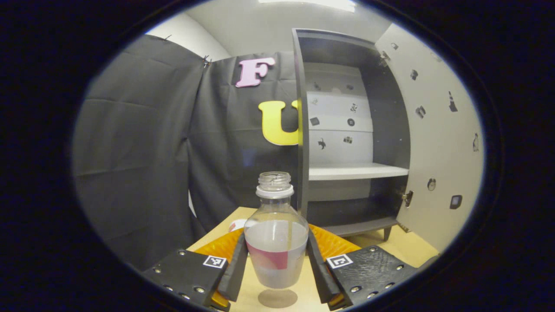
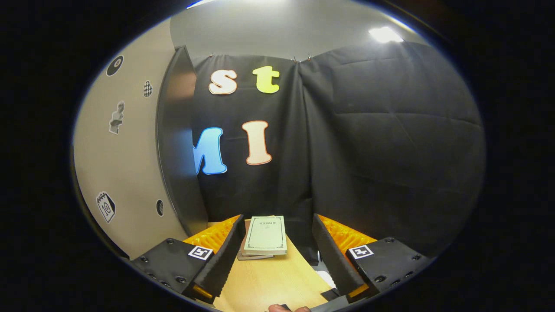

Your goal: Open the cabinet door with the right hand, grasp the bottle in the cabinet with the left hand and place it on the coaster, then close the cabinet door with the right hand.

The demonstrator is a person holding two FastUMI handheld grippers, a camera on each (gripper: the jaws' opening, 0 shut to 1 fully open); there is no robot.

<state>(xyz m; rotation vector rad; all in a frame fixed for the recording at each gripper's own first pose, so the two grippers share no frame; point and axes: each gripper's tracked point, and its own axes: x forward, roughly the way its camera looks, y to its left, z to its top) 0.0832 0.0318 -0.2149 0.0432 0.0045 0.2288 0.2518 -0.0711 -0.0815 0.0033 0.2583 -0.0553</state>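
Note:
A clear, uncapped bottle [image 1: 276, 242] with a pink-and-white label and some liquid hangs a little above the wooden table [image 1: 403, 245], its shadow right below it. My left gripper [image 1: 277, 237] is shut on the bottle's body, one finger pressing each side. Behind and to the right stands the dark cabinet [image 1: 347, 130], its pale door [image 1: 438, 143] swung wide open to the right and its white shelf [image 1: 357, 171] bare. A small white-and-red round thing [image 1: 237, 224], perhaps the coaster, lies on the table left of the bottle. My right gripper [image 2: 277, 221] is open and holds nothing, beside the cabinet door [image 2: 125, 160].
Two thin books [image 2: 264, 236] lie stacked on the wooden table [image 2: 269, 281] ahead of the right gripper. Black cloth walls close the booth on both sides. The cabinet stands on short legs [image 1: 385, 234] at the table's far right. A fingertip [image 2: 288, 308] shows at the bottom edge.

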